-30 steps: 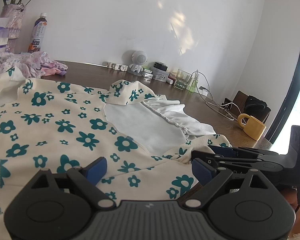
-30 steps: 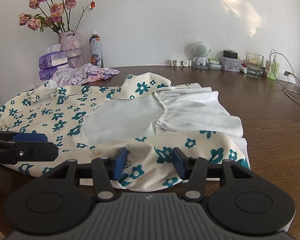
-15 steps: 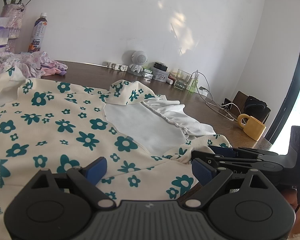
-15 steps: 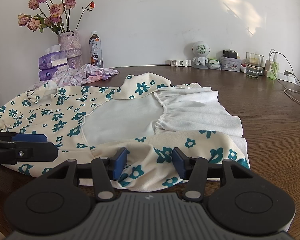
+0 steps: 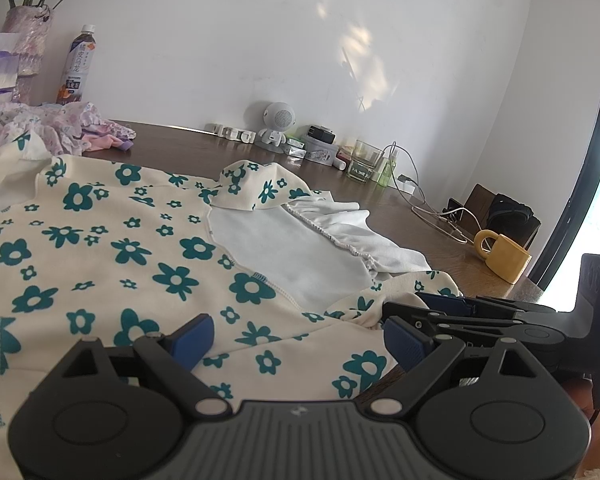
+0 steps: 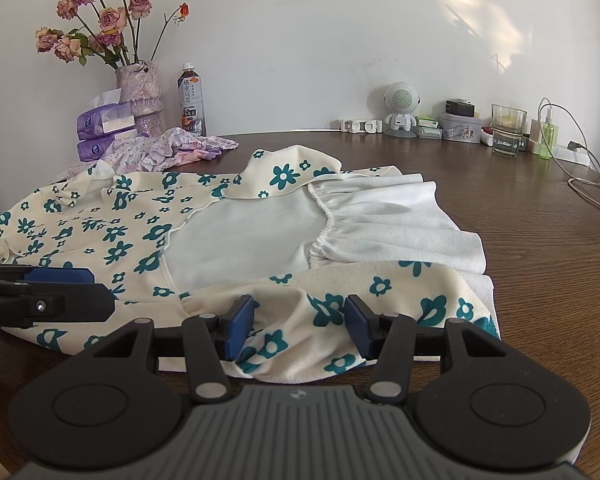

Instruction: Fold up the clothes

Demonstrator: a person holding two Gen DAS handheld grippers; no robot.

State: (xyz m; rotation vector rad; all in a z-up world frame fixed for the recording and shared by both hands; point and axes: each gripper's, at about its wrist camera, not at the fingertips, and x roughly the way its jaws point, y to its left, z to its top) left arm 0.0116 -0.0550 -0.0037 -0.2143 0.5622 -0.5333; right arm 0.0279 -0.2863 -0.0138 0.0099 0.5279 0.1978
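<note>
Nothing has moved since earlier: both grippers wait at the near hem of the flowered garment (image 6: 112, 236) spread on the table (image 6: 540, 264). Left gripper (image 5: 300, 336) and right gripper (image 6: 300, 324) stand apart, straddling cloth, seemingly poised to pinch and fold.

The right gripper (image 6: 299, 326) straddles the near hem of the flowered dress (image 6: 140, 224), fingers (image 6: 240, 322) apart, on the worktop (image 6: 540, 260).
</note>
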